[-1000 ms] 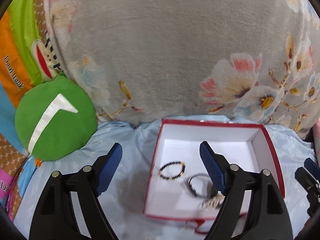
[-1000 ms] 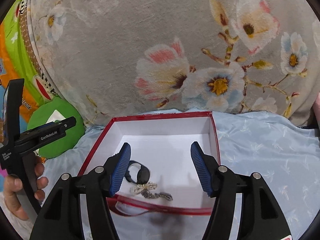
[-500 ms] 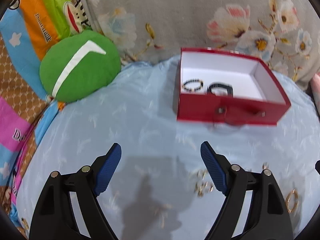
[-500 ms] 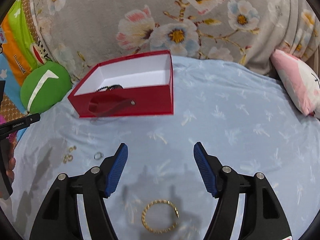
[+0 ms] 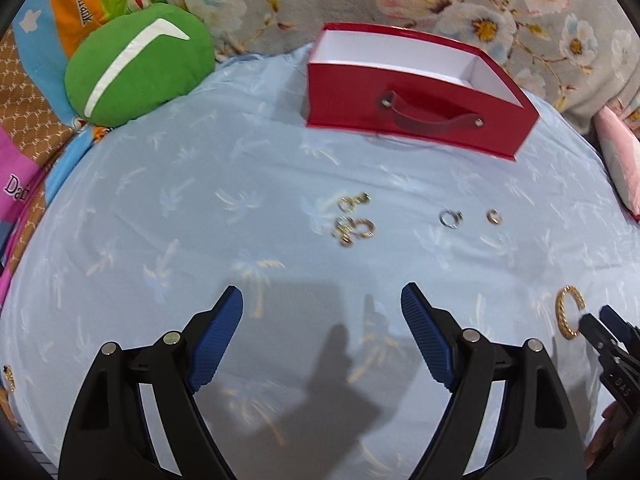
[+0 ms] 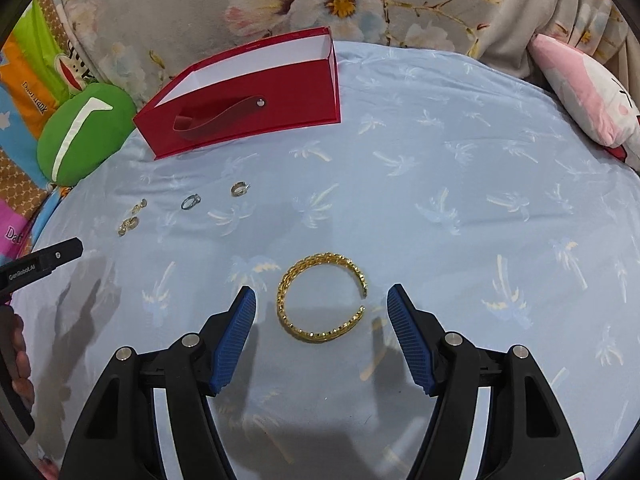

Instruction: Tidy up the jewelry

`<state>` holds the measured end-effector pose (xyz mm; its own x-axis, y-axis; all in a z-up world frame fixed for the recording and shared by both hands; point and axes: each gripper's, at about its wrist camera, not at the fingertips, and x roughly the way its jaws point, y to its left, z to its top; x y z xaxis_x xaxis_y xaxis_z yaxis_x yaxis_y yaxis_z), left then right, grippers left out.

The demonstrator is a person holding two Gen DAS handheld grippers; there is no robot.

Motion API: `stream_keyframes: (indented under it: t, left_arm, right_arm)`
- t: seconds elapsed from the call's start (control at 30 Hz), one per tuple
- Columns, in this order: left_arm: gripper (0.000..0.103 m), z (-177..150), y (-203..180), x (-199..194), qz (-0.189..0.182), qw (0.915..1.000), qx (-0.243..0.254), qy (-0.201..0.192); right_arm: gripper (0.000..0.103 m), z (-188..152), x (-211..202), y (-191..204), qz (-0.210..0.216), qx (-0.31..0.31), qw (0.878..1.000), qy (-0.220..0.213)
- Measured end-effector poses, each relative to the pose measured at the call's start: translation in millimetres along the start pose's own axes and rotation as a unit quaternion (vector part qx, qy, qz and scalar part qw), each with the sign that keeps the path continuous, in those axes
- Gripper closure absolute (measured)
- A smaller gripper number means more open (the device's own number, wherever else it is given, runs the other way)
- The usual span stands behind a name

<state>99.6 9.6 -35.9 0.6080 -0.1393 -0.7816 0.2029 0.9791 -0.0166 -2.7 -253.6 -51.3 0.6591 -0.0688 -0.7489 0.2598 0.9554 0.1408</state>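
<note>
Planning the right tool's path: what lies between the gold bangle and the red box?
In the right wrist view, only bare blue sheet lies between the gold bangle and the red box; the small rings lie off to the left.

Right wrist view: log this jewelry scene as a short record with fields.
surface: light blue palm-print sheet
container: red box, open top, strap handle on its near wall
nearest piece: gold open bangle, flat on the sheet, in line with the gap of the right claw, untouched
other pieces: two rings, gold earring cluster, all loose on the sheet
right claw: open
left claw: open, empty
</note>
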Motion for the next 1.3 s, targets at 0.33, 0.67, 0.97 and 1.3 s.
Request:
stream_keyframes:
  t: [0.33,0.67,0.97,1.3]
  left_arm:
    - [0.024,-7.8,-23.1,5.3,-0.018,0.9997,0.013,0.01]
    - [0.024,6.3,-43.5,23.4,-0.034,0.9991,0.024,0.014]
    - [0.024,42.4,-79.8,60.9,-0.056,0.9975,0.042,0.012]
    - [0.049,52.0,-107.4,97.5,-0.051,0.9959,0.073,0.015]
  right_arm:
    - [0.036,-3.6,21.7,3.3,-0.005,0.006,1.0,0.021]
    - [0.05,-0.9,26.0,3.2,-0.017,-0.003,1.0,0.011]
    - [0.05,0.3,20.7,-3.8,-0.015,0.007,1.0,0.0]
    - [0.05,2.2,19.4,-9.7,-0.008,0.016,1.0,-0.001]
